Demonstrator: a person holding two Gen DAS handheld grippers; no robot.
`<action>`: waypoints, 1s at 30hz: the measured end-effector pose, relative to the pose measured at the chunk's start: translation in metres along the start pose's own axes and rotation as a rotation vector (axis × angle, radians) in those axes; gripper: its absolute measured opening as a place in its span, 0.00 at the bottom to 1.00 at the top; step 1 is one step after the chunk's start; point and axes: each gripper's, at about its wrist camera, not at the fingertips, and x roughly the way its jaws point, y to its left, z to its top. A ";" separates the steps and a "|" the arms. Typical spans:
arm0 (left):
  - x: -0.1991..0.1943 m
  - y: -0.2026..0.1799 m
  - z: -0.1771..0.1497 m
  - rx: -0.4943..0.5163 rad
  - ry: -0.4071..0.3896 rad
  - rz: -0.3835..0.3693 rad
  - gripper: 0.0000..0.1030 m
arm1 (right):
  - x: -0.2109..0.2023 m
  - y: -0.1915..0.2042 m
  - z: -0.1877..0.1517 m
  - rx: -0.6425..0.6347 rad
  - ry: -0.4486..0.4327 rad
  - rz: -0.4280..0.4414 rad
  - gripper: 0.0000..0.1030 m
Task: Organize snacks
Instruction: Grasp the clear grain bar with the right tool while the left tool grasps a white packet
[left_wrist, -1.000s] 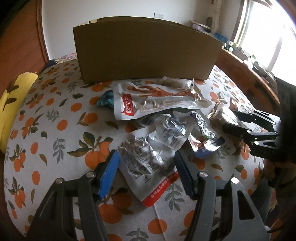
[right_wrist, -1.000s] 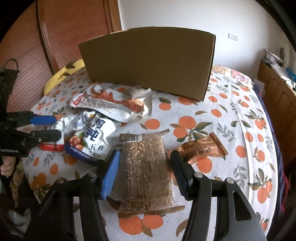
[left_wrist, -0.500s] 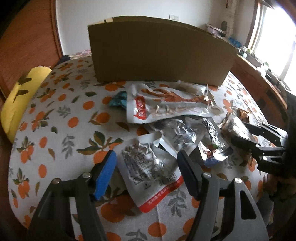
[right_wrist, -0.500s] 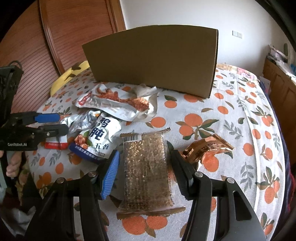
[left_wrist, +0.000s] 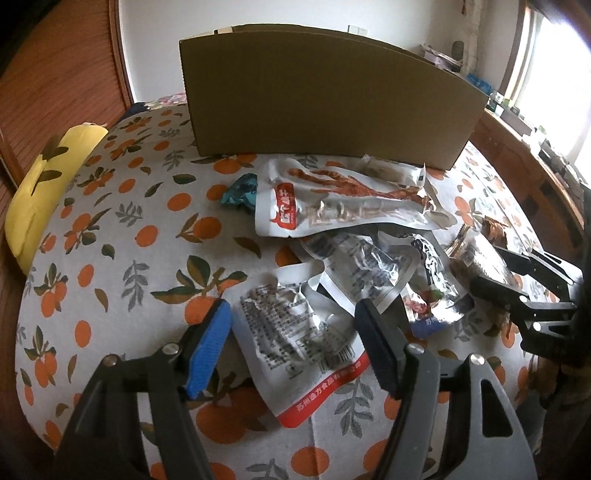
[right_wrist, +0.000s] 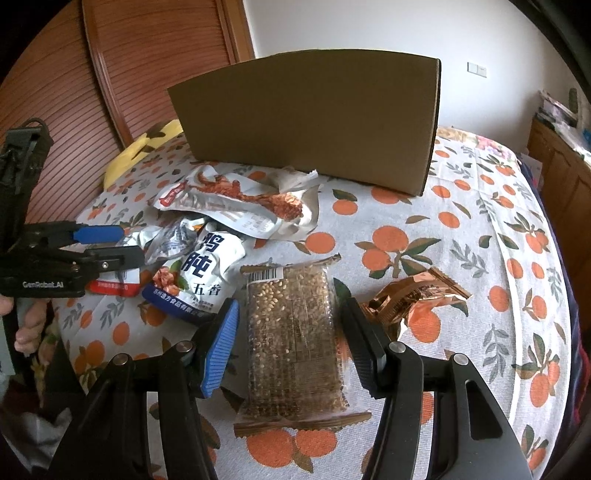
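Unmoved, snacks (left_wrist: 295, 332) litter orange-print cloth (left_wrist: 122, 236).

A box (right_wrist: 306, 122) stands at the back of the bed (right_wrist: 480, 229). Before it lies a heap of pouches (left_wrist: 343, 236); right of the heap lie a seed bar (right_wrist: 295, 332) and a wrapper (right_wrist: 413, 295).

Each fisheye camera sat just behind its own gripper's fingers, looking steeply down and forward over the orange-print tablecloth (left_wrist: 110, 236) from close by. Both views shared the cardboard box (left_wrist: 325, 99) standing ahead and the snack pile (right_wrist: 221, 229) before it. Each view also caught the other gripper at its edge.
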 end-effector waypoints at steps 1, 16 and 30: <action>0.000 0.000 0.000 -0.008 -0.002 -0.001 0.68 | 0.000 0.001 0.000 0.000 0.000 0.001 0.56; 0.001 0.002 -0.006 -0.004 0.025 0.012 0.73 | 0.000 0.002 -0.001 -0.004 0.000 0.004 0.56; 0.006 0.001 -0.003 0.055 0.023 0.060 0.74 | 0.001 0.002 -0.001 -0.013 0.003 -0.004 0.57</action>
